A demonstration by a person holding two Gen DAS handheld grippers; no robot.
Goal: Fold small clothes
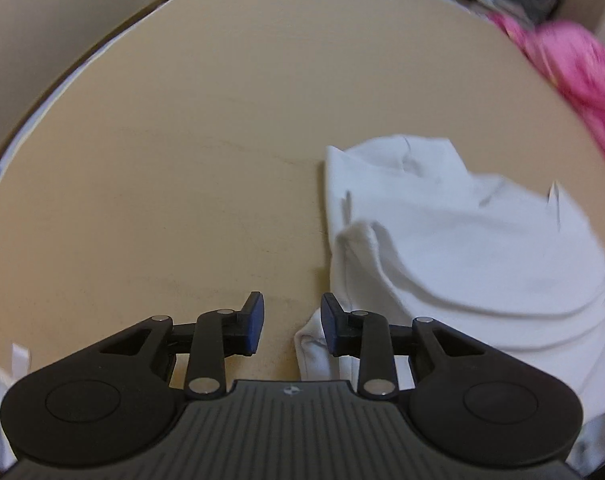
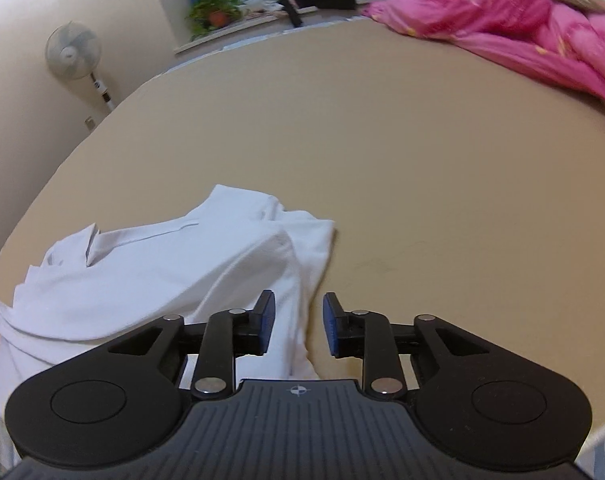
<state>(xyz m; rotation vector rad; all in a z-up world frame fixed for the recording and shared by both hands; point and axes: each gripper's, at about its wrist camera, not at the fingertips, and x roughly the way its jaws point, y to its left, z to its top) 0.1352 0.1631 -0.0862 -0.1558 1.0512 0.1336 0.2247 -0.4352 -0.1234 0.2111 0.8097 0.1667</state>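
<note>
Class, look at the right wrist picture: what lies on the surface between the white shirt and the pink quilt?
Nothing. In the right wrist view, only bare tan surface stretches between the white shirt and the pink quilt.

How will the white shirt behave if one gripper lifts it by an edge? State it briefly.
The white shirt already lies in soft folds and ridges, so it will probably droop and trail rather than keep its shape. It looks thin, so likely light. Pushed across the tan surface, it would probably bunch up rather than slide whole.
</note>
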